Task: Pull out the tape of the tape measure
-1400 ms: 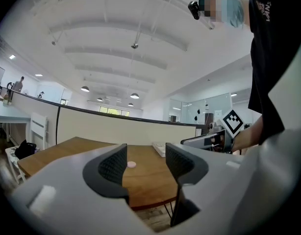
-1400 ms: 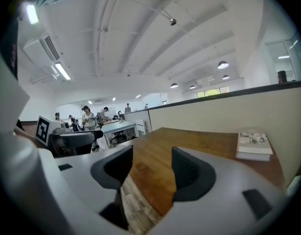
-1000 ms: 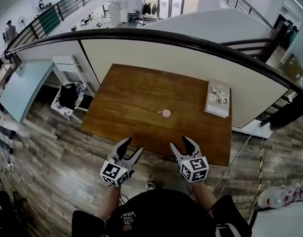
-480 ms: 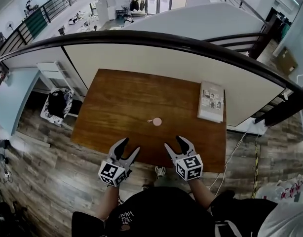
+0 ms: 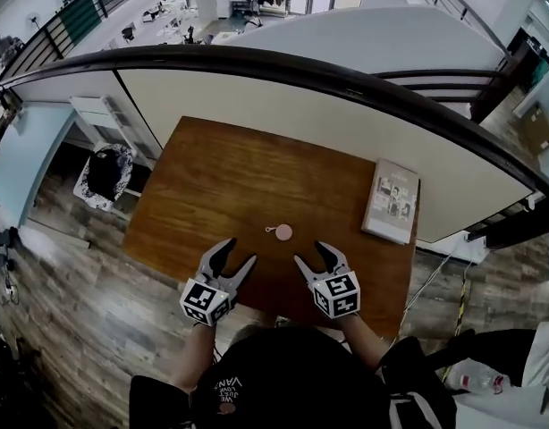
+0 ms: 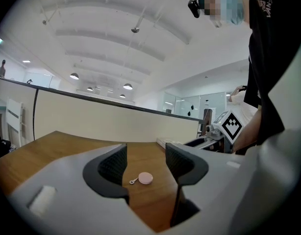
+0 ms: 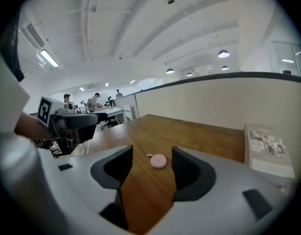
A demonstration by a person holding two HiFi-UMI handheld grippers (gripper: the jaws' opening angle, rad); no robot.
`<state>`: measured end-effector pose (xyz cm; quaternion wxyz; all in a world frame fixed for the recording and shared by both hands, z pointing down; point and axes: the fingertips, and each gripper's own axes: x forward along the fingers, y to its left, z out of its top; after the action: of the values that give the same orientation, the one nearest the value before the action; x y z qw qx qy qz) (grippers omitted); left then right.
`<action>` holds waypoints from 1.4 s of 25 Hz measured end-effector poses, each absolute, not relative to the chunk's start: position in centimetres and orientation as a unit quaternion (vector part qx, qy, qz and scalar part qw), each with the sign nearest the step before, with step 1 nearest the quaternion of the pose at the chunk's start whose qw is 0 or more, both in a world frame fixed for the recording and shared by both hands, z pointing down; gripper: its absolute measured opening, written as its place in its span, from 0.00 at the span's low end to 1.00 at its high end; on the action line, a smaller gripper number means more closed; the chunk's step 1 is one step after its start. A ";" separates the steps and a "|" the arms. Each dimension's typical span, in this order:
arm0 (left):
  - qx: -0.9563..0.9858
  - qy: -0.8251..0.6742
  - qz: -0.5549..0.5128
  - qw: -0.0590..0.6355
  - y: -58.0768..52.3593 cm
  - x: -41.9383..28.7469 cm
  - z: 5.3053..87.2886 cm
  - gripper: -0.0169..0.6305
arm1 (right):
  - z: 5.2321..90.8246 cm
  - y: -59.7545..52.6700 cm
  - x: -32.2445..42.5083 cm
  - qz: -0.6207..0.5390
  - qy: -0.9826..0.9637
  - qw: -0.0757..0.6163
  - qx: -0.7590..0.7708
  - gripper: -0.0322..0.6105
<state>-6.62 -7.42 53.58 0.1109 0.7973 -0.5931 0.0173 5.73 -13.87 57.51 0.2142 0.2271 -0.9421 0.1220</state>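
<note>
Pink round tape measure [image 5: 282, 231] lies flat on tabletop [image 5: 230, 172], about mid-width, closer to near edge. Small pull tab [image 5: 269, 230] points toward left edge; tape not drawn out. Left gripper [image 5: 240, 252] over near edge, left of tape measure, jaws wide apart, holding nothing. Right gripper [image 5: 311, 255] over near edge, right of tape measure, jaws equally spread, holding nothing. Neither touches tape measure. Book [image 5: 392, 201] lies along right edge.
</note>
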 end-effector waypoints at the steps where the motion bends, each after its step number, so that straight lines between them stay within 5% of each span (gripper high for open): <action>1: 0.795 -0.595 0.020 0.114 -7.7 -6.7 53.9 0.38 | 58.1 -14.2 5.5 0.122 -0.942 0.220 0.221 0.39; 35: 0.845 -0.490 0.080 0.198 -6.6 -12.8 62.7 0.38 | 70.1 -18.5 -2.0 0.114 -0.886 0.359 0.270 0.39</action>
<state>-12.76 -6.62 62.70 0.1979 0.8449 -0.4905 0.0803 -2.03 -18.54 70.08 0.3593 0.2697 -0.8861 0.1137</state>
